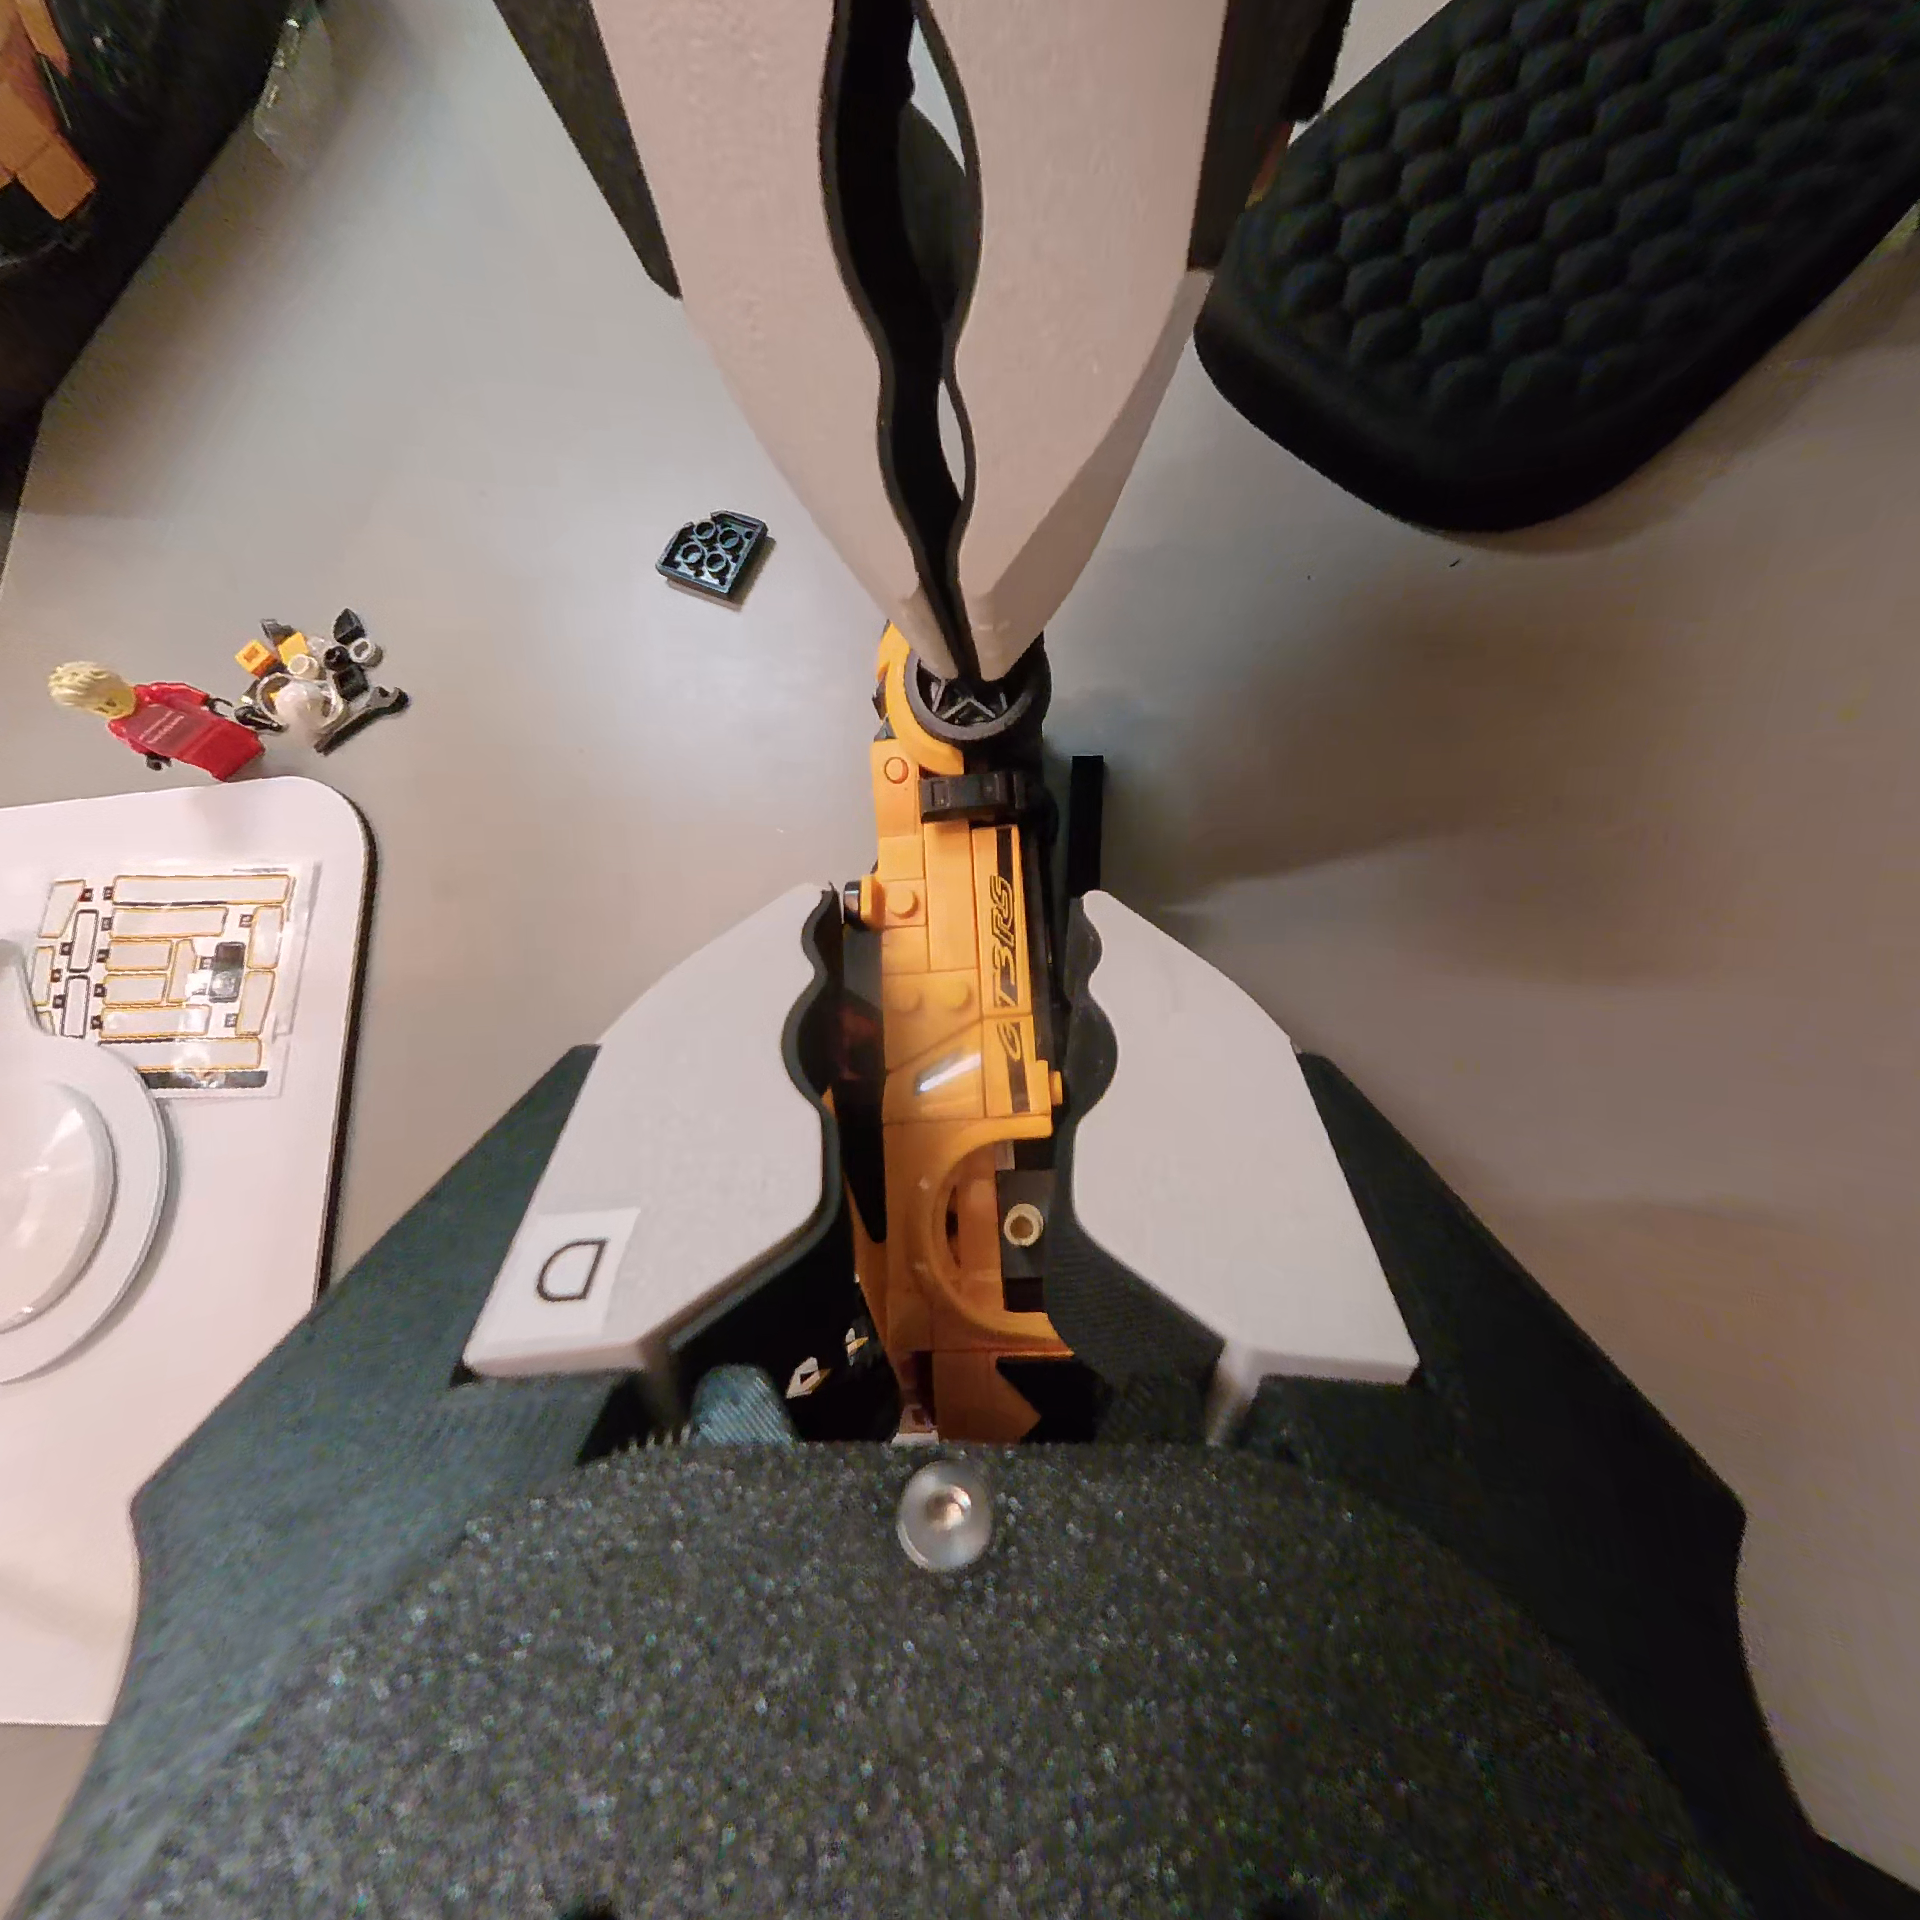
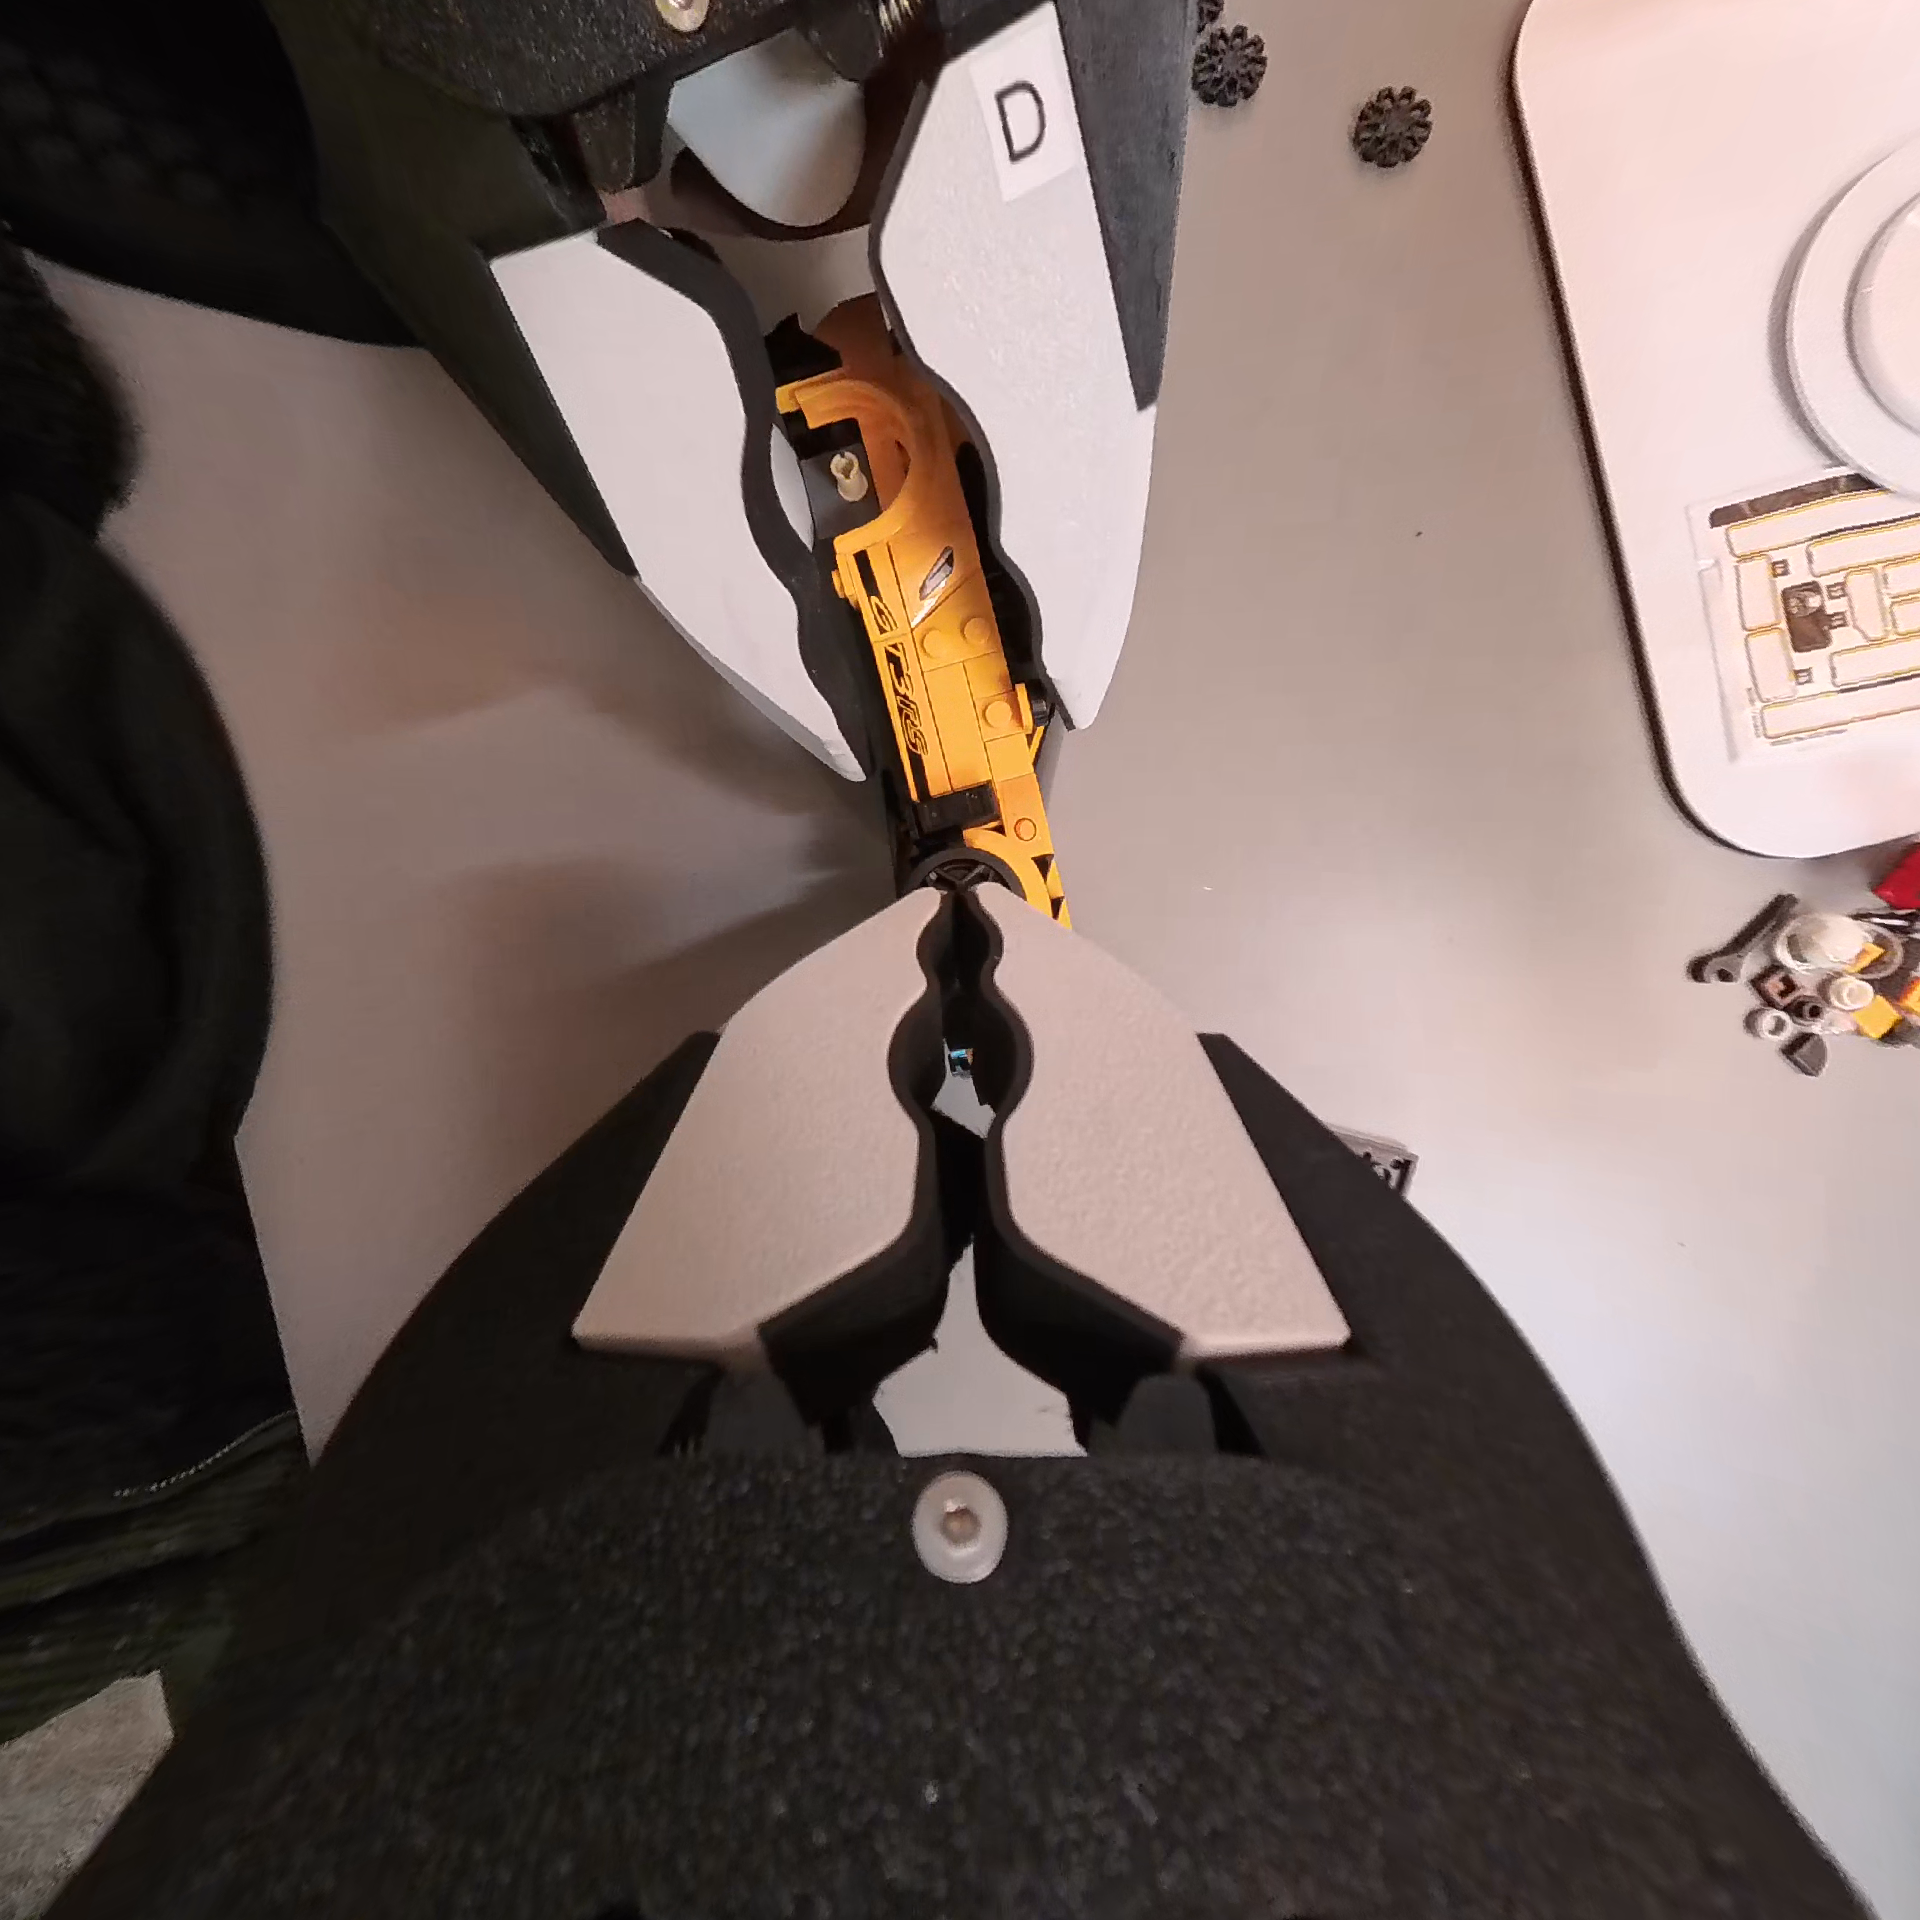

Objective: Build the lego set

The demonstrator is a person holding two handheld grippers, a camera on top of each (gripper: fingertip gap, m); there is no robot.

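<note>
Even bright light, fisheye-warped edges

left gripper point(image 1: 940, 914) fingers clamp orange lego car point(image 1: 951, 1039)

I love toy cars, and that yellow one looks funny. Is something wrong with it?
Yes. The yellow car is tipped on its side, clamped in the left gripper. It has a black wheel at one end, where the right gripper pinches, but the other wheel arch is empty, with only a bare peg.

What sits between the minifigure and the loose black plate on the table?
A small pile of loose pieces lies between the minifigure and the black plate; otherwise bare table. Left wrist view shows it.
</note>
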